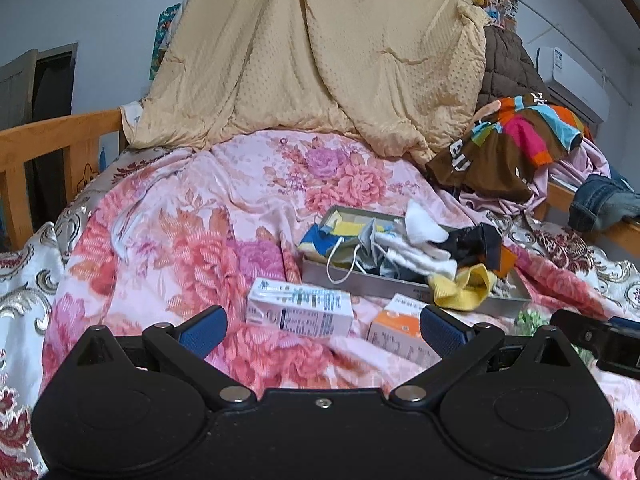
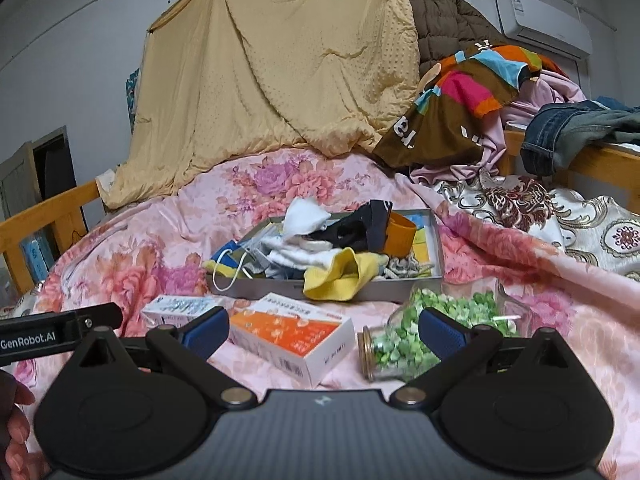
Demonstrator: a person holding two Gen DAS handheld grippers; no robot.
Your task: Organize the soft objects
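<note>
Both pairs of tongs hang over the flowered bedspread (image 1: 168, 216) with their blue pads spread wide and nothing between them: the left tongs (image 1: 322, 330) and the right tongs (image 2: 323, 330) are released and empty. The soft things sit ahead of both, heaped in a shallow grey tray (image 2: 256, 290) that lies on the bed with its long side running roughly across the view: a white cloth (image 2: 305, 216) on top, a dark piece (image 2: 362, 226) beside it, a face mask with a white ear loop (image 2: 224, 268) hanging over the near wall at the left end, and a yellow fabric piece (image 2: 340, 274) spilling over the near wall towards the right tongs. Between the tongs and the tray lie hard things that are not part of the sorting (a white carton (image 1: 300, 306), an orange-and-white box (image 2: 292, 334), and a glass jar of green bits (image 2: 424, 332) on its side). In the right wrist view the yellow piece lies almost dead ahead, just past the orange box, whereas from the left wrist it lies off to the right of centre, so I judge the right hand the better placed for it; the reach must pass over the box and come down on the draped fold at the tray's edge. The left tongs face the mask end of the tray more squarely.
</note>
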